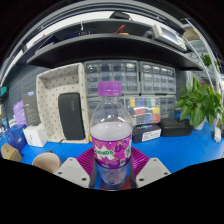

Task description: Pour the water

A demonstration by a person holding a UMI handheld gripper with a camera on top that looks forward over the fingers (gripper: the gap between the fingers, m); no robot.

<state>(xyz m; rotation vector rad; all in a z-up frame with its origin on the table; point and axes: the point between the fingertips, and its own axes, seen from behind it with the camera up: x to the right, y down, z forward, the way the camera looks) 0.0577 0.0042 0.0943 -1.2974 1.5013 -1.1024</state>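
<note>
In the gripper view, the tongs [112,172] reach forward over a blue bench [175,150], with a clear plastic water bottle [111,135] standing upright between their two fingers [72,172]. The magenta pads [139,160] sit close against the bottle's lower sides, and the bottle's base is hidden between them, so the tongs appear clamped on the bottle. The bottle carries a purple cap [110,88] that is still screwed on, and a purple and pink label [111,152] wraps its lower half. Water fills most of the clear body above the label.

Beyond the tongs and to their left, a cream perforated panel [62,101] stands upright at the back of the bench, with a dark rectangular object [71,114] leaning in front of it. Directly behind the bottle, rows of small clear parts drawers [142,82] are stacked under a dark shelf [105,48]. Beyond the right finger, a small box with coloured contents [146,112] rests near the drawers. Farther right, a green leafy plant [200,102] stands at the bench's far side. Near the left finger, a tan rounded object [46,160] lies on the bench, and a small white box [35,136] sits just behind it.
</note>
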